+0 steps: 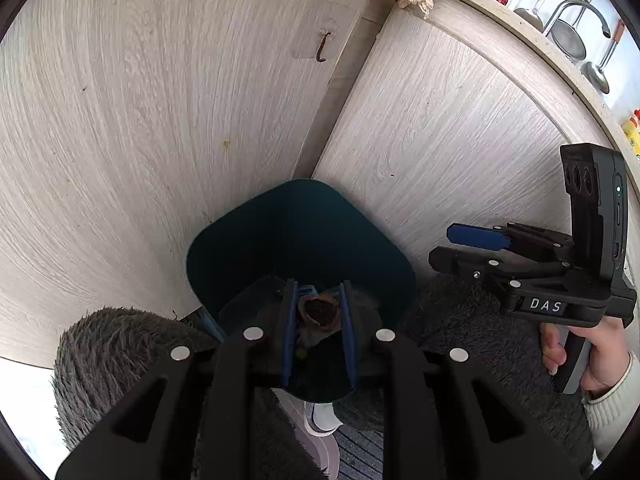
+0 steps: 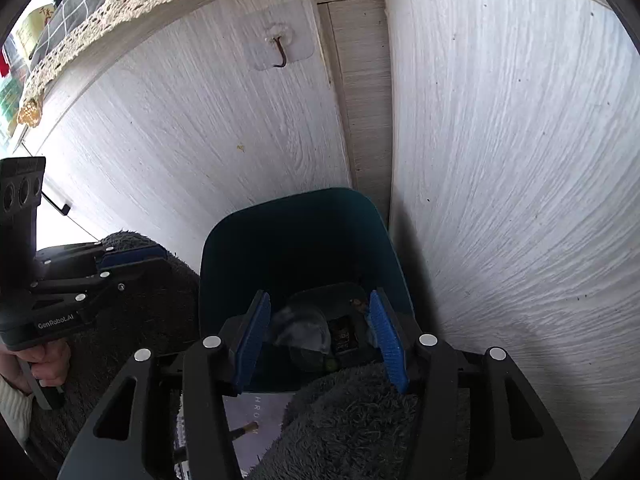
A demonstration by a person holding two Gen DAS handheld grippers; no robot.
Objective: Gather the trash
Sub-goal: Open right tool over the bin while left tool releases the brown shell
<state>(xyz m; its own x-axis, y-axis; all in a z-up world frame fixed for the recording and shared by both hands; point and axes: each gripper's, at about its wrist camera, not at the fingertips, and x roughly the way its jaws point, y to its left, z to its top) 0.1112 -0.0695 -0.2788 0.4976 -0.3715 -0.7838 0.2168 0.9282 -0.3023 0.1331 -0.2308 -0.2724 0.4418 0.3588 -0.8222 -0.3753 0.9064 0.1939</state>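
Note:
A dark teal trash bin (image 1: 304, 208) stands on the floor in the corner between two cabinet fronts. My left gripper (image 1: 317, 287) hangs over its mouth, shut on a brown, husk-like scrap (image 1: 320, 314) pinched between the blue pads. In the right wrist view my right gripper (image 2: 318, 299) is over the same bin (image 2: 288, 220), open, with nothing between its fingers. Below it in the bin lie a clear plastic wrapper (image 2: 300, 332) and a dark packet (image 2: 344, 338). Each gripper shows at the edge of the other's view: the right gripper (image 1: 454, 248) and the left gripper (image 2: 136, 258).
Pale wood-grain cabinet doors (image 1: 140, 140) close in behind and on both sides of the bin, one with a stick-on hook (image 1: 322, 46). Grey fluffy fabric (image 1: 120, 344) bulges in on both sides of the bin's near edge. A person's hand (image 1: 592, 360) holds the right gripper's handle. A counter with a faucet (image 1: 580, 8) is at the upper right.

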